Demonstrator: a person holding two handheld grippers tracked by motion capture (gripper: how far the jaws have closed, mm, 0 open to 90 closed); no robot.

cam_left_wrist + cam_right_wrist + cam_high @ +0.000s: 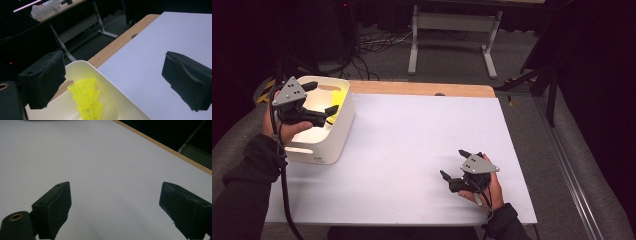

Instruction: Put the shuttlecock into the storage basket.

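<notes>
The white-topped table (412, 150) is seen stretching across the scene, with a strip of bare wood (422, 89) left showing along its far edge. At the far left corner a white plastic bin (339, 127) is set, its rounded rim caught by the light. Over that bin the left gripper (323, 97) is held by a hand, jaws spread wide, nothing gripped between them. At the near right, the right gripper (454, 164) is held low over the bare tabletop, well apart from the bin, its jaws likewise spread wide and empty. Inside the bin, a stack of yellow mesh shuttlecock skirts (88, 100) is found leaning against the far wall, clear of the pads.
</notes>
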